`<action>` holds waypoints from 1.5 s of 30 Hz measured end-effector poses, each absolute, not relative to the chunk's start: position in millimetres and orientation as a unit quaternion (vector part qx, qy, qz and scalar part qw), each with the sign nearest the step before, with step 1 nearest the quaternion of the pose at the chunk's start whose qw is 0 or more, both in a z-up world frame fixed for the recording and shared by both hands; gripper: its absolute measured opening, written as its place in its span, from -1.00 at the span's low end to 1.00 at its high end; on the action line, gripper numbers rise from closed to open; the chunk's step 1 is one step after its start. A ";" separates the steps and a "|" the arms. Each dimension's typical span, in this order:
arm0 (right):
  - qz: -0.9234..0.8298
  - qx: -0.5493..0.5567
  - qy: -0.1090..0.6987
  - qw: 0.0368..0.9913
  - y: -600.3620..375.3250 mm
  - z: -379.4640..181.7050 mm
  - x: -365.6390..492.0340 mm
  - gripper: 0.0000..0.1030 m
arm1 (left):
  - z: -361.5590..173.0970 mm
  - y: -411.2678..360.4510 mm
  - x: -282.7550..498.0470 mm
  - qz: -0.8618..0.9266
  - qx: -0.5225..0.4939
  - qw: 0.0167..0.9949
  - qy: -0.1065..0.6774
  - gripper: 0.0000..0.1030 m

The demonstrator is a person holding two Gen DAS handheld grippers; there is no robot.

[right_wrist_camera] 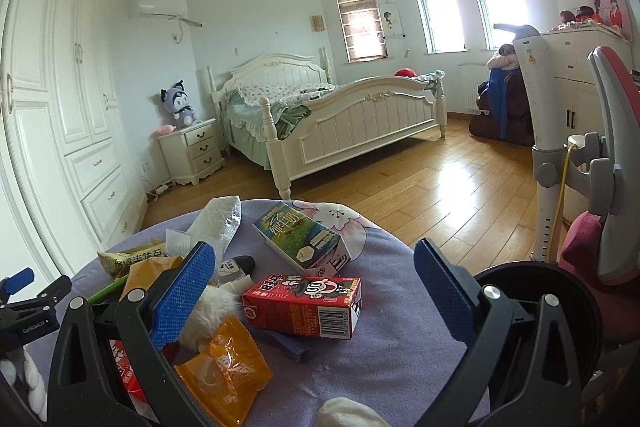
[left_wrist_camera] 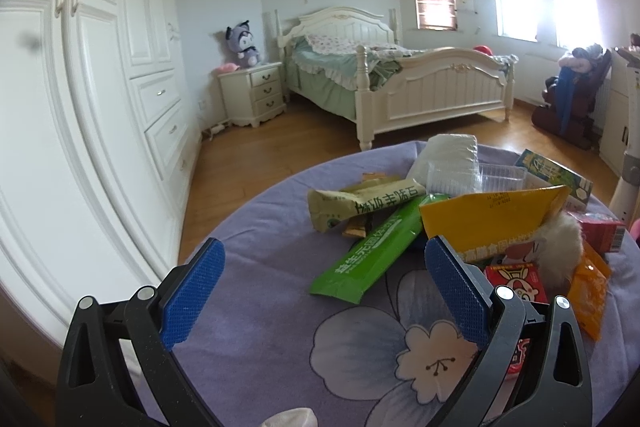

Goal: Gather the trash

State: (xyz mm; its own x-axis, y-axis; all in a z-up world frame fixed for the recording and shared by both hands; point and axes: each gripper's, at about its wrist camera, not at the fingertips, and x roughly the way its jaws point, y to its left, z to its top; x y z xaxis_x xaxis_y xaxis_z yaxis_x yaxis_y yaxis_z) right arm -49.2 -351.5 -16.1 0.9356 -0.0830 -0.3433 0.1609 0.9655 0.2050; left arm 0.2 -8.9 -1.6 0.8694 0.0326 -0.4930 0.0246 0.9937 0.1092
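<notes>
A pile of trash lies on a round table with a purple flowered cloth point(left_wrist_camera: 260, 307). In the left wrist view, my left gripper point(left_wrist_camera: 324, 271) is open and empty, its jaws wide on either side of a green wrapper point(left_wrist_camera: 368, 255), just above it. Beside that lie a beige wrapper point(left_wrist_camera: 360, 203), a yellow bag point(left_wrist_camera: 492, 219) and a white fluffy ball point(left_wrist_camera: 560, 251). In the right wrist view, my right gripper point(right_wrist_camera: 316, 271) is open and empty over a red drink carton point(right_wrist_camera: 308, 303). An orange packet point(right_wrist_camera: 224, 367) and a green milk carton point(right_wrist_camera: 300, 239) lie close by.
A black round bin point(right_wrist_camera: 536, 307) stands right of the table, under my right gripper's right finger. A red-and-grey chair point(right_wrist_camera: 612, 187) stands further right. A white wardrobe point(left_wrist_camera: 80, 107) is on the left, a bed point(left_wrist_camera: 400, 83) behind on the wooden floor.
</notes>
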 end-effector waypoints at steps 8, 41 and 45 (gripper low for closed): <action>-0.062 0.115 0.169 0.977 -351.4 -16.3 -50.3 0.91 | -1.3 -8.1 -0.1 0.002 0.055 0.965 0.255 0.92; 0.116 0.001 0.494 0.861 -363.8 -40.4 139.3 0.30 | -30.5 -24.3 180.8 -0.213 0.225 0.856 0.414 0.83; 0.102 -0.002 0.501 0.859 -364.8 -52.0 132.8 0.14 | -43.3 -22.2 193.5 -0.229 0.195 0.845 0.442 0.36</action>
State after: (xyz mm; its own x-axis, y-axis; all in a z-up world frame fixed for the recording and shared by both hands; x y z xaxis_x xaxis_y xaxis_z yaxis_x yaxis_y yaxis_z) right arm 132.8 -364.8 -52.0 0.4771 0.1737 -0.8615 -0.1767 0.9792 0.0995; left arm 193.5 -22.2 -43.3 0.5044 -0.2156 -0.8361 0.5598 0.8189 0.1265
